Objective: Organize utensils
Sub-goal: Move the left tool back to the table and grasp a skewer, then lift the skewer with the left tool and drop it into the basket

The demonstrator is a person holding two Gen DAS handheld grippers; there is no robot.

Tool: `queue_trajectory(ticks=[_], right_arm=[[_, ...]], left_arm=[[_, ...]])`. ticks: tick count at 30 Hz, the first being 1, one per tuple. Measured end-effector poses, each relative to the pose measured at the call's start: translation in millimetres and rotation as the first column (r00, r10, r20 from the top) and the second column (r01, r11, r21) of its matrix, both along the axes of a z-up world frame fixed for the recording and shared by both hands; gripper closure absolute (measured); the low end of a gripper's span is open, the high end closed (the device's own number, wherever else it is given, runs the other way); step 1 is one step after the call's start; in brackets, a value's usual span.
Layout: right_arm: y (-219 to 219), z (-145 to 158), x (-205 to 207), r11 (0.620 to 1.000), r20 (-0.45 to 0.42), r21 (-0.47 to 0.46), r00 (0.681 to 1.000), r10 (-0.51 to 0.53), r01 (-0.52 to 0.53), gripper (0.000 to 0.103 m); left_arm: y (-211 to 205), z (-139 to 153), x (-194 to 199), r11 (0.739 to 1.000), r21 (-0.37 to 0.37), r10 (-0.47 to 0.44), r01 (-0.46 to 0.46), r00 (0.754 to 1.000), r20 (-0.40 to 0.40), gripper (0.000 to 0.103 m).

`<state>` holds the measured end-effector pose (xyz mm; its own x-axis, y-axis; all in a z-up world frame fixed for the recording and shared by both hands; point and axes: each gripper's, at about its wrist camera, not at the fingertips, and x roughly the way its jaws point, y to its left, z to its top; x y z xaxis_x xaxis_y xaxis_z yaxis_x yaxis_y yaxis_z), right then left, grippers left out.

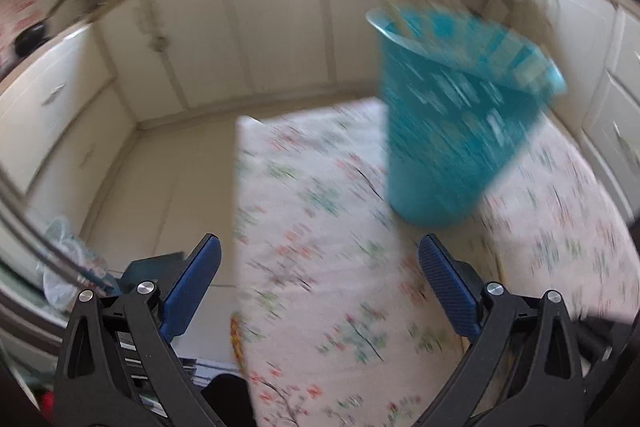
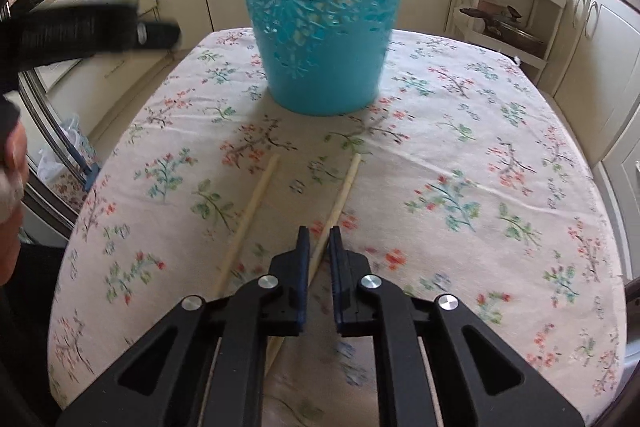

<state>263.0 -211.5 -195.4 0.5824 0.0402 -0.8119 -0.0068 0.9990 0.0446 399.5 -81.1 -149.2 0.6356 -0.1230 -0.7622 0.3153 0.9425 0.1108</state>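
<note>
One chopstick (image 2: pixel 338 205), pointed toward 1 o'clock, is straddled by narrowly parted right tongs (image 2: pixel 318 241); left tongs (image 1: pixel 320 255) are spread wide.

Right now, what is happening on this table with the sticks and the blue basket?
A person is tidying chopsticks with two handheld claws. The right claw is nearly closed around one chopstick lying on the flowered tablecloth; whether it grips it yet is unclear. A second chopstick lies beside it, untouched. The blue basket stands upright behind them. The left claw is open and empty.
</note>
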Motion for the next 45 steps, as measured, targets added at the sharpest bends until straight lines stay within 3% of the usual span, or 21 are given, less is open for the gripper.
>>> queue_trajectory(ticks=[5,10,14,19,21,26,42,45], right_arm=[[-30,1,-14,0.999,-0.012,0.030,0.999,-0.043,0.044,0.093],[-49,-1,-16,0.992,-0.007,0.099,0.997,-0.081,0.081,0.092],[-48,0,-14,0.992,0.003,0.102,0.997,-0.073,0.073,0.091],[-50,-1,-9,0.992,0.012,0.115,0.998,-0.059,0.057,0.091],[-50,-1,-6,0.993,0.011,0.114,0.999,-0.044,0.043,0.092],[-57,-2,-1,0.990,0.015,0.139,0.999,-0.030,0.027,0.094],[-66,-4,-2,0.975,0.035,0.218,0.998,-0.046,0.037,0.094],[-67,-5,-2,0.973,0.035,0.228,0.998,-0.047,0.038,0.094]], left_arm=[[-27,-30,-28,0.990,-0.012,-0.144,0.143,0.983,-0.118,0.008],[-46,-50,-46,0.984,0.003,-0.176,0.179,0.971,-0.161,0.013],[-54,-63,-50,0.984,0.031,-0.167,0.176,0.968,-0.186,0.037],[-57,-65,-51,0.981,-0.016,-0.192,0.192,0.962,-0.197,0.062],[-60,-64,-52,0.979,-0.024,-0.203,0.203,0.960,-0.195,0.077],[-69,-63,-54,0.971,-0.028,-0.240,0.239,0.951,-0.193,0.094],[-74,-56,-58,0.961,-0.012,-0.272,0.275,0.944,-0.184,0.098],[-72,-44,-59,0.950,-0.072,-0.311,0.303,0.930,-0.197,0.099]])
